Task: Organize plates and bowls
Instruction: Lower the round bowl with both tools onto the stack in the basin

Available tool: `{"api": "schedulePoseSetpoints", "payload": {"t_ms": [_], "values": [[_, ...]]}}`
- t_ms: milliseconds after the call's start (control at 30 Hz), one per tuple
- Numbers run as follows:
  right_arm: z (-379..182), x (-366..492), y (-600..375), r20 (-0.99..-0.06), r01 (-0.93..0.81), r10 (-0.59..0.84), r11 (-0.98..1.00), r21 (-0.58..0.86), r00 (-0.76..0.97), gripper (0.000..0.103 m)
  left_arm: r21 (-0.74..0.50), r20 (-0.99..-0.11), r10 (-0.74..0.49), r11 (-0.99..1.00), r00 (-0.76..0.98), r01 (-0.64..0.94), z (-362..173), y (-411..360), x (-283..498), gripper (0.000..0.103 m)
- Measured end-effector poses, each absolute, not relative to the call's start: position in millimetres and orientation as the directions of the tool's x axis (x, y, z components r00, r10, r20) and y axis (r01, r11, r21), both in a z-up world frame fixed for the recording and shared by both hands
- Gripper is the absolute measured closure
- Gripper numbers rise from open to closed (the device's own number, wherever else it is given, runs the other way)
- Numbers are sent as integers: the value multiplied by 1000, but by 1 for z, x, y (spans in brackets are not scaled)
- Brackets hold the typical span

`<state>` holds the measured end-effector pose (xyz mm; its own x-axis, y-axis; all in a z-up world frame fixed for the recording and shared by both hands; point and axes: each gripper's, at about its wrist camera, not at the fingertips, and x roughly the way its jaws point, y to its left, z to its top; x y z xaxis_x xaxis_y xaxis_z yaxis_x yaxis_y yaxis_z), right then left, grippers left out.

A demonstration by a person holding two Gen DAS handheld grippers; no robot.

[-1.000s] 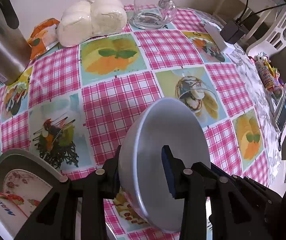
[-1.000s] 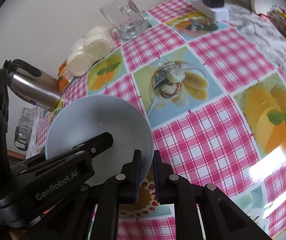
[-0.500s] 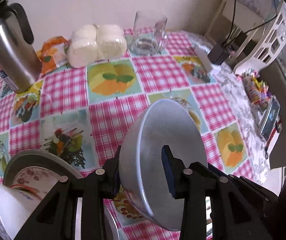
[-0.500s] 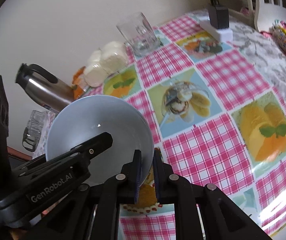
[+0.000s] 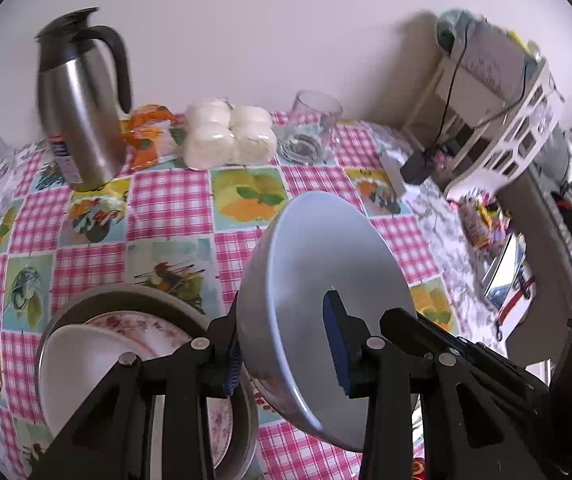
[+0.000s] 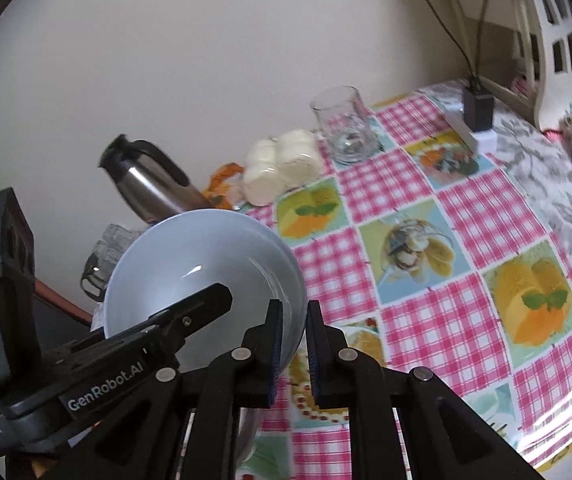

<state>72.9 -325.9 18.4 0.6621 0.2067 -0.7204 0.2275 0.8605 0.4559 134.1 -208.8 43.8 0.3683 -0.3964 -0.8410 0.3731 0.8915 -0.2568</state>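
A pale blue bowl [image 5: 325, 264] hangs tilted above the checked tablecloth, carried by both grippers. My left gripper [image 5: 284, 336] is shut on its wall, one pad outside and one inside. The right gripper [image 6: 291, 320] is shut on the rim of the same bowl [image 6: 202, 264]. The left gripper's finger [image 6: 198, 304] reaches into the bowl in the right wrist view. Below and to the left stands a stack: a grey plate [image 5: 126, 294], a floral plate [image 5: 146, 326] and a white dish [image 5: 82, 360] on top.
At the back by the wall stand a steel thermos jug [image 5: 80, 120], an orange packet [image 5: 150, 132], a pack of white buns [image 5: 230, 136] and a glass mug [image 5: 313, 128]. A plug adapter [image 5: 417, 168], a white chair [image 5: 517, 140] and a sweets tube [image 5: 477, 224] are at the right.
Both grippers have risen with the bowl held between them and tipped up. The table has dropped away, and the thermos jug and wall now show more fully.
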Motion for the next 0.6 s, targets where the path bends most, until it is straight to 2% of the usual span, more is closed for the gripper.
{"api": "schedulePoseSetpoints", "payload": {"t_ms": [433,600], "values": [[56,80,-250,-655,51,289,893,448,699,90,-289,-776,-385,921,500,260,74,-114,116,64],[59,86,-218,-659,-6,316,904,427,682,90,-304,-764,-366,931,531,203,72,-80,109,64]]}}
